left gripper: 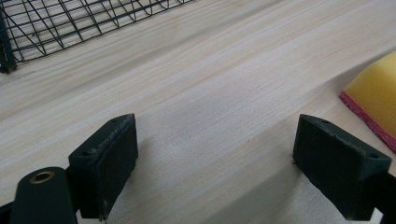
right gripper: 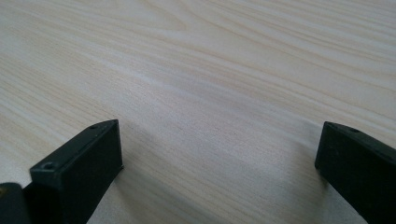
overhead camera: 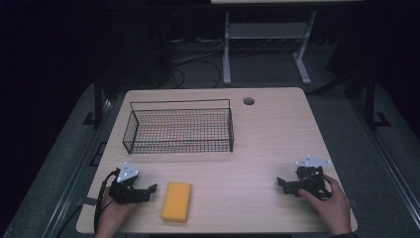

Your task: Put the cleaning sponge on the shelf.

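Lighting: overhead, confined to the table (overhead camera: 277, 134); surroundings beyond its edges near black. Shadows: soft, under the jaws in both gripper views. High view: dim, grainy, mildly soft. Gripper views: bright, wood grain sharp, nearest jaw parts slightly blurred. Glare: none.

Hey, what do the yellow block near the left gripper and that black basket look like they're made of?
The yellow block looks like a foam sponge: matte, soft-edged, with a reddish, rougher scouring layer along its underside in the left gripper view. The black basket seems to be thin metal wire in a see-through grid, probably with a dark coating, though the finish is hard to judge.
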`<action>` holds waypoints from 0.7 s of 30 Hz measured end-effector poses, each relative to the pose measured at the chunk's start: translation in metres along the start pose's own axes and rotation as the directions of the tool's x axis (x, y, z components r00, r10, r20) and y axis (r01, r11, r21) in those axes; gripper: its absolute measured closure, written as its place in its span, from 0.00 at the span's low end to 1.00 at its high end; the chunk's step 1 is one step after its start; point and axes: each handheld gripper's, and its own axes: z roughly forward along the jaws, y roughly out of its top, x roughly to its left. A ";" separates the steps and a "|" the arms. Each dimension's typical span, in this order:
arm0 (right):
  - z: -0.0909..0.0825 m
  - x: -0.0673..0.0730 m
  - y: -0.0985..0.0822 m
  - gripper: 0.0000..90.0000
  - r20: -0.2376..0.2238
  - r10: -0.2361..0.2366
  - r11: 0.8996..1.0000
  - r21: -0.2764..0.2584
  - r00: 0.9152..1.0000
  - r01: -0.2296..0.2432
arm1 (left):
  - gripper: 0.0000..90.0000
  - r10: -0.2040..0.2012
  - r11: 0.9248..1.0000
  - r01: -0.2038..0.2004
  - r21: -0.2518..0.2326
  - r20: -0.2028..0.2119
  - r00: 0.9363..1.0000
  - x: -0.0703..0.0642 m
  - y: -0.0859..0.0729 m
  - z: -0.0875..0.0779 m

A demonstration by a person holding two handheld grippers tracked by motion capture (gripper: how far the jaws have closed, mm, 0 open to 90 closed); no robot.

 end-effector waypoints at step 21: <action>0.000 0.000 0.000 0.00 0.001 -0.001 1.000 0.000 1.000 0.001 | 0.76 -0.014 0.998 0.011 0.058 0.062 0.998 -0.006 0.012 -0.018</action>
